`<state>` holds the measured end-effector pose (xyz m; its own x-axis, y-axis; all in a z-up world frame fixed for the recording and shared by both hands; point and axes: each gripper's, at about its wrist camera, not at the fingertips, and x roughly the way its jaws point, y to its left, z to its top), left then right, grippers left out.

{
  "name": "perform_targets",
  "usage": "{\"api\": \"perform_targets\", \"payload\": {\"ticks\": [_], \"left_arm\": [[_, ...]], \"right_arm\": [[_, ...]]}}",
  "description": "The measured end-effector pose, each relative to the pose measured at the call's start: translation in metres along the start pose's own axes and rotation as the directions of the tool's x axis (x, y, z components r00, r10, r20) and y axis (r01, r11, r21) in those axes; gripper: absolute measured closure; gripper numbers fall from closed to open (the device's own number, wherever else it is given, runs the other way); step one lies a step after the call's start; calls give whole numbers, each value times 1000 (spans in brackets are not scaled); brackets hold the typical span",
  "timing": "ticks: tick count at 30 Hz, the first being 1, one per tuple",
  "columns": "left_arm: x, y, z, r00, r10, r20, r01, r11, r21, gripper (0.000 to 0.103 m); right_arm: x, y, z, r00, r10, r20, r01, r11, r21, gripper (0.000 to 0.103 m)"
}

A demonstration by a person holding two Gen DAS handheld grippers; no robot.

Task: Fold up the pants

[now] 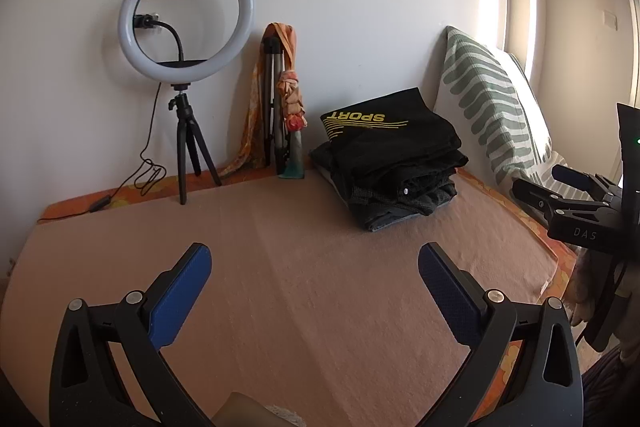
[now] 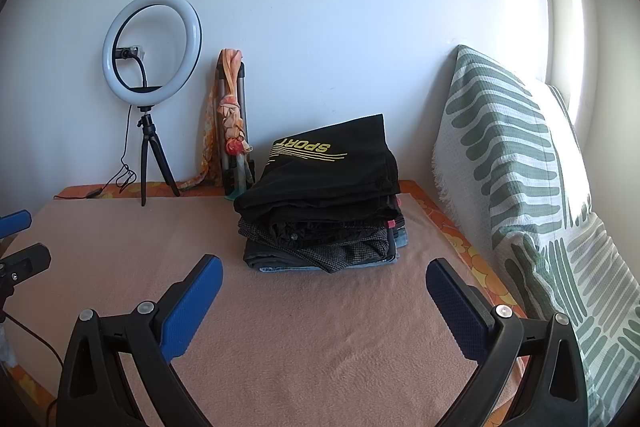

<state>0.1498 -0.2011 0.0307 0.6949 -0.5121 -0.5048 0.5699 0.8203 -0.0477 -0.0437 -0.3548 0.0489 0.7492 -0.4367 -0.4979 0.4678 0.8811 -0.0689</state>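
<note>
Ring light: upper left of the right wrist view, on a small tripod at the far edge of the bed cover, its cable trailing along that edge — an obstacle for any wide sweep to the left.
Left gripper: lower centre of the left wrist view, jaws spread wide, holding nothing, above bare cover.
Peach cover: flat and unoccupied through the lower centre of both views — the open room for laying a garment out.
Folded tripod with scarf: centre left, leaning on the wall, just beside the stack.
Stack of pants: centre of the right wrist view, toward the back right of the cover; a black "SPORT" garment on top, darker folded pieces beneath.
Handling (judged): soft, light, limp cloth, liable to sag and drag the layer below; best pinched at a folded edge or waistband on the near side.
Right gripper: lower centre, jaws spread wide, empty, pointing at the stack.
Leaf-print pillow: right, upright against the wall, closing off that side.
</note>
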Motion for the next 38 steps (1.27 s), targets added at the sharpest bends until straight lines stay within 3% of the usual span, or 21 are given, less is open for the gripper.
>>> {"api": "perform_targets", "payload": {"ticks": [38], "left_arm": [[-2,6,-2,1000,-9,-4,9,1000,-16,0]], "right_arm": [[-1,9,-1,1000,10,1,-10,1000,-8,0]]}}
